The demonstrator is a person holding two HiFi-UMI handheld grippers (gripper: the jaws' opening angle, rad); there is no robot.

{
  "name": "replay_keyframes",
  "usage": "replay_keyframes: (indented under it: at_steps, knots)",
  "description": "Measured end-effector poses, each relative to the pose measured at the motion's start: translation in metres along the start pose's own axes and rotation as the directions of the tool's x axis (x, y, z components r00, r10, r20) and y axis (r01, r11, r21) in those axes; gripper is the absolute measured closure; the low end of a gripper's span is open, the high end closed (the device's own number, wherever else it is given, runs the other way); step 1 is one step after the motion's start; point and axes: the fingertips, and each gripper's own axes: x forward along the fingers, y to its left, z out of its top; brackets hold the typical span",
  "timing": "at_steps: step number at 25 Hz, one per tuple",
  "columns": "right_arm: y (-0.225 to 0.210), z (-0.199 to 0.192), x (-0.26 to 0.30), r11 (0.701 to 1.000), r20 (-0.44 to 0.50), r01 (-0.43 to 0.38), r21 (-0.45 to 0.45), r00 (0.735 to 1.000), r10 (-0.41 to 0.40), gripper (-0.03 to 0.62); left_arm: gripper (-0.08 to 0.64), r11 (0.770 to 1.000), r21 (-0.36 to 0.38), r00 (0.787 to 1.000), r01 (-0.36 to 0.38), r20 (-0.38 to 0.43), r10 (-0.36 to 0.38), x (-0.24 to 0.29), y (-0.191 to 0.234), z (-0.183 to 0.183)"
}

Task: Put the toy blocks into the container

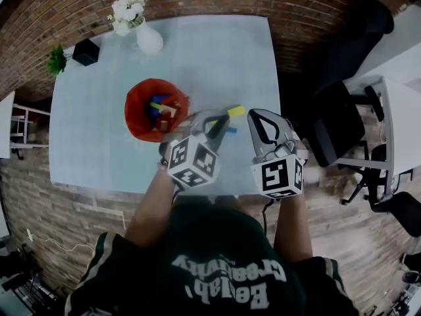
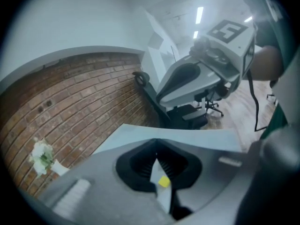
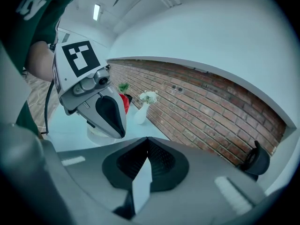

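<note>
A red container with several toy blocks inside stands on the pale table, left of centre. A yellow block and a blue block lie on the table to its right. My left gripper points at those two blocks with its jaws shut and empty. In the left gripper view its jaw tips meet, and the yellow block shows through the slit on the table beyond. My right gripper hovers just right of the blocks, also shut and empty.
A white vase of flowers and a small black plant pot stand at the table's far left. Black office chairs are off the table's right side. The table's near edge runs just under both grippers.
</note>
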Motion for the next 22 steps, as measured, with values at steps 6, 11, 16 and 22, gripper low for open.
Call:
replay_keyframes:
  at_steps: [6, 11, 16, 22]
  knots:
    - [-0.007, -0.01, -0.004, 1.0, -0.009, 0.01, 0.026, 1.0, -0.009, 0.586, 0.503, 0.965, 0.182, 0.974, 0.189, -0.163, -0.16, 0.034, -0.038, -0.021]
    - [-0.011, -0.027, -0.002, 0.999, -0.031, 0.012, 0.047, 0.999, -0.01, 0.586, 0.482, 0.888, 0.333, 0.913, 0.316, -0.361, -0.189, 0.069, -0.055, -0.057]
    - [-0.015, -0.04, 0.002, 0.998, -0.051, 0.016, 0.061, 0.999, -0.013, 0.586, 0.453, 0.817, 0.338, 0.837, 0.467, -0.468, -0.285, 0.094, -0.073, -0.087]
    - [-0.014, -0.053, 0.008, 0.997, -0.077, 0.01, 0.073, 0.997, -0.004, 0.586, 0.439, 0.782, 0.29, 0.771, 0.551, -0.534, -0.346, 0.119, -0.085, -0.111]
